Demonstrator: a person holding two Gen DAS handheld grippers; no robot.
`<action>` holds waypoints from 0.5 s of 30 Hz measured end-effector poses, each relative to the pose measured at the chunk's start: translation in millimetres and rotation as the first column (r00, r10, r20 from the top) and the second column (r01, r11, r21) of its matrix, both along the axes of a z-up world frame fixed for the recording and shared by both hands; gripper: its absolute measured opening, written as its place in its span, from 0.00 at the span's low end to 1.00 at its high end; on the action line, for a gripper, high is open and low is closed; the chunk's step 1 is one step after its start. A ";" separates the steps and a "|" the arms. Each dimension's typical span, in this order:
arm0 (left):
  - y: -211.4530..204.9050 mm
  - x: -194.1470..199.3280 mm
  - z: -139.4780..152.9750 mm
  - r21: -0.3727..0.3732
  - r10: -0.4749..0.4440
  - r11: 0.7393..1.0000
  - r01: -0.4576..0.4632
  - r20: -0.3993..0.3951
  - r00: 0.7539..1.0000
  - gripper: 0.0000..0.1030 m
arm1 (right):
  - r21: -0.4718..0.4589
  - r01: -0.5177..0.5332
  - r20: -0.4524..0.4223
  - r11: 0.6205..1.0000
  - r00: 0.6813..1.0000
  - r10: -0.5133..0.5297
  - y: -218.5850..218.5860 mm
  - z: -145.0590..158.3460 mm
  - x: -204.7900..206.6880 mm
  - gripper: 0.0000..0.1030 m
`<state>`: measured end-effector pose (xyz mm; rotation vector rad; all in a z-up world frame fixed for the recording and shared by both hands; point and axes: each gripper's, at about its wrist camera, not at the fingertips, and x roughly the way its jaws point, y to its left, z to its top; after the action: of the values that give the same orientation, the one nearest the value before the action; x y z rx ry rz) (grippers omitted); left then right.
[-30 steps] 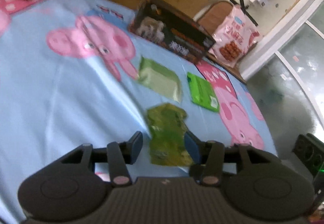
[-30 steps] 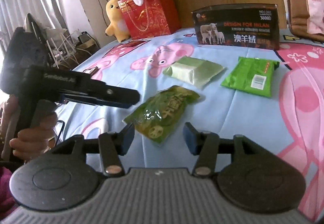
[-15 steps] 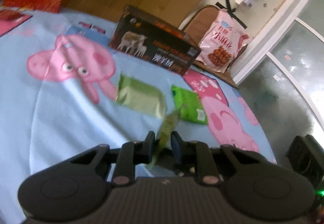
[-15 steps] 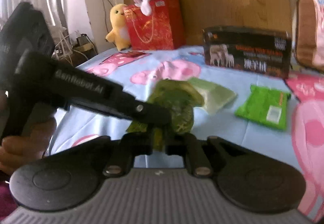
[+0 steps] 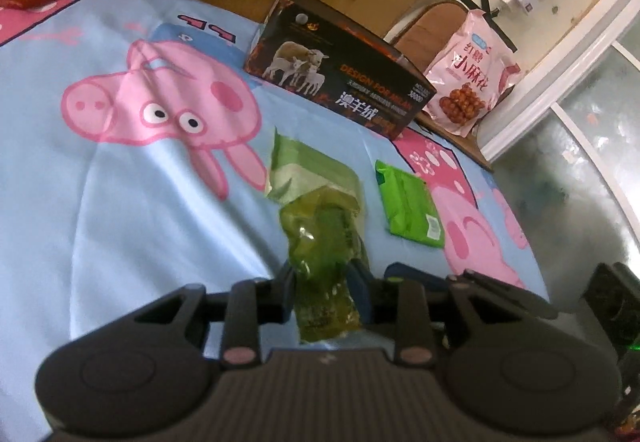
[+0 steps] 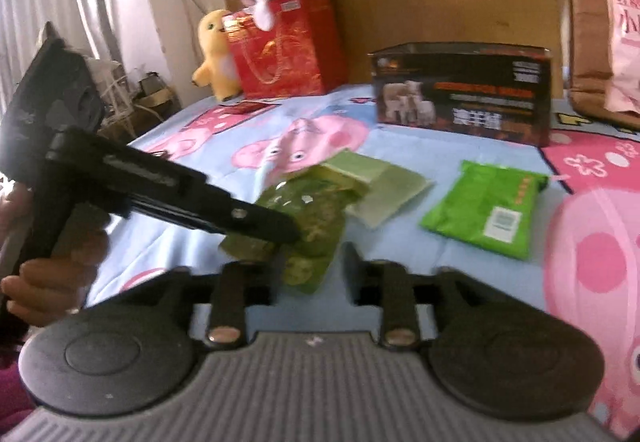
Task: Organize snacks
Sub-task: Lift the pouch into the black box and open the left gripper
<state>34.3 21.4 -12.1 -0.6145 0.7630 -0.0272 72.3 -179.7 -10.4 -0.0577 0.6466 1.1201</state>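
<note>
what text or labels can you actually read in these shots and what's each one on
"DESIGN FOR MILAN" and "澳羊绒": on the dark box with the sheep picture.
"30000": same box, at its right end; the fine print around it is too small to read.
"小麻花": on the pink snack bag; its smaller characters are unclear.
Bright green packet: a white barcode label, unreadable.
Left gripper: white lettering on its side, blurred.

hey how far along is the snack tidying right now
Early. Nothing looks sorted yet: the pale green packet and bright green packet lie loose on the bedsheet. In hand: the left tool pinches the olive-green pouch; its jaws have just eased wider. The right tool is open, holding nothing. All three still need placing.
</note>
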 end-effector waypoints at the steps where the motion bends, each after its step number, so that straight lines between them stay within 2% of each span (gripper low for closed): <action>1: 0.2 2.5 0.1 -0.006 -0.001 1.000 0.001 -0.001 1.000 0.27 | -0.011 -0.021 0.004 1.000 1.000 0.021 3.3 -0.8 -0.4 0.58; 4: 1.7 10.4 -2.9 -0.053 -0.012 0.999 0.012 -0.003 1.000 0.26 | -0.057 -0.066 0.082 0.996 0.994 0.071 15.5 -2.6 -8.3 0.66; 6: 3.1 12.2 -3.9 -0.055 0.005 0.998 -0.005 -0.001 1.000 0.25 | -0.086 -0.053 0.137 0.995 0.988 0.065 24.5 -5.1 -11.8 0.69; 8: 7.8 11.0 -5.3 -0.088 0.019 0.996 -0.019 -0.003 1.000 0.24 | -0.080 -0.020 0.145 0.997 0.989 0.032 26.7 -4.4 -8.2 0.60; 9: 10.2 9.9 -5.7 -0.106 0.027 0.994 -0.028 -0.007 1.000 0.22 | -0.070 -0.001 0.138 0.998 0.990 0.010 25.0 -4.4 -4.4 0.49; 10: 12.1 8.5 -5.0 -0.117 0.033 0.993 -0.033 -0.005 0.999 0.19 | -0.053 0.004 0.114 0.999 0.994 0.002 22.7 -3.6 0.7 0.43; 12: 15.7 6.8 2.4 -0.134 0.030 0.991 -0.028 0.018 0.999 0.18 | -0.017 0.016 0.076 1.000 0.997 -0.014 18.1 -2.6 7.8 0.39; 15: 15.4 10.8 21.7 -0.115 0.004 0.993 0.005 0.073 0.997 0.15 | 0.024 0.030 0.122 0.999 0.992 -0.033 16.3 7.9 6.7 0.26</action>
<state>45.1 36.9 9.6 -0.7195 0.6937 -0.0946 79.1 -163.4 -2.5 -0.0961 0.5237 1.0845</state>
